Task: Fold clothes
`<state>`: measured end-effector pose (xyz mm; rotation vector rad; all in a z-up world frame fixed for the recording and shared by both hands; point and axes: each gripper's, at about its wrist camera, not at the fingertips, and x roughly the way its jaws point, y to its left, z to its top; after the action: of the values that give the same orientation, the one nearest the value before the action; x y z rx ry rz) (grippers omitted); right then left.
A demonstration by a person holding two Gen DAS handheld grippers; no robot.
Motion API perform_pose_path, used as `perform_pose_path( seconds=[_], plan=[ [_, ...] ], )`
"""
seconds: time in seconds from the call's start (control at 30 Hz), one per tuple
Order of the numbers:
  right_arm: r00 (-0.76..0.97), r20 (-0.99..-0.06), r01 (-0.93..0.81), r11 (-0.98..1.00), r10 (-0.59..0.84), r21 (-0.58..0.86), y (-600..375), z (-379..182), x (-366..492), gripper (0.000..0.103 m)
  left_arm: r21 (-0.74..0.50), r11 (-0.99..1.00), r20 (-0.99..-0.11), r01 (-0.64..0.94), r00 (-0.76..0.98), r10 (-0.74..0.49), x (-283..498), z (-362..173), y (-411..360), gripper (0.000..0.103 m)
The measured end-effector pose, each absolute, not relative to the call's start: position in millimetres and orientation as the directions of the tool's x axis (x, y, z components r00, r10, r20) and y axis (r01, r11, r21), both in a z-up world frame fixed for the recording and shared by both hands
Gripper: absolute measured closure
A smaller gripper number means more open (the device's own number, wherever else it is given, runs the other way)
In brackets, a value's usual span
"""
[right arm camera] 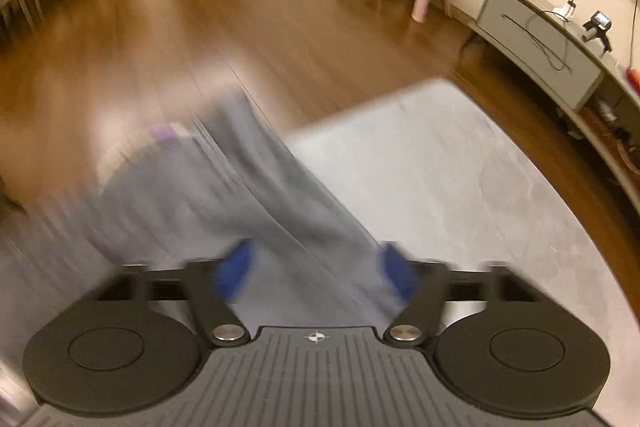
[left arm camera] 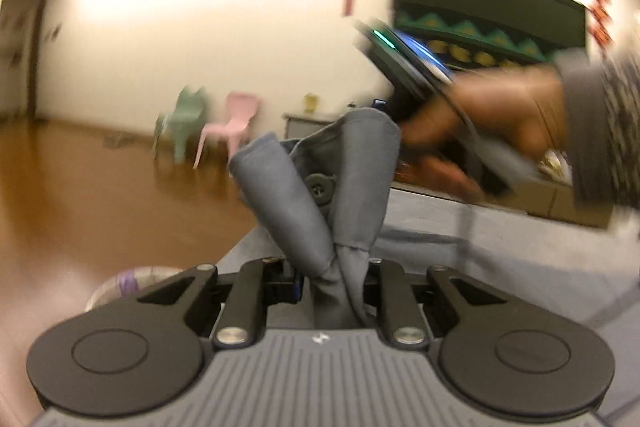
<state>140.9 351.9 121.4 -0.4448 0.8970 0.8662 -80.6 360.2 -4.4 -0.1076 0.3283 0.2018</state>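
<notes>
Left claw clamps the bunched grey garment; right claw gapes released, cloth between its pads. Best regrip an edge before spreading it over the grey surface.

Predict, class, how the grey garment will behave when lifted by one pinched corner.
Probably floppy: the grey garment bunches and folds over where the left tongs pinch it. Likely light: a narrow pinch holds it up. It should drape, as it hangs loose between the open right tongs.

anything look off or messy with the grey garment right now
Yes: the grey garment is bunched into a twisted wad in the left hand-held gripper, buttoned end sticking up, not lying flat on the grey mat.
</notes>
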Motion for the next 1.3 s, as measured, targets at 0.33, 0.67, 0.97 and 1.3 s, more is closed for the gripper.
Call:
perform_pose_path(
  seconds=[0.33, 0.67, 0.97, 1.3],
  plan=[
    [0.15, -0.945, -0.915, 0.403, 0.291, -0.021, 441, 11, 132, 0.088, 0.112, 0.989, -0.309, -0.093, 0.943, 0.123, -83, -8, 322, 0.088],
    [0.347, -0.777, -0.706, 0.692, 0.525, 0.153, 240, -39, 146, 0.091, 0.157, 0.923, -0.349, 0.35, 0.894, -0.28, -92, -10, 255, 0.088],
    [0.374, -0.739, -0.413, 0.814, 0.56, 0.408, 107, -185, 176, 0.091, 0.146, 0.822, -0.505, 0.55, 0.756, -0.416, -84, -45, 212, 0.077],
    [0.482, -0.747, -0.436, 0.865, 0.458, 0.249, 85, -206, 187, 0.049, -0.187, 0.738, -0.227, 0.648, 0.703, -0.674, -75, -20, 305, 0.065]
  ],
)
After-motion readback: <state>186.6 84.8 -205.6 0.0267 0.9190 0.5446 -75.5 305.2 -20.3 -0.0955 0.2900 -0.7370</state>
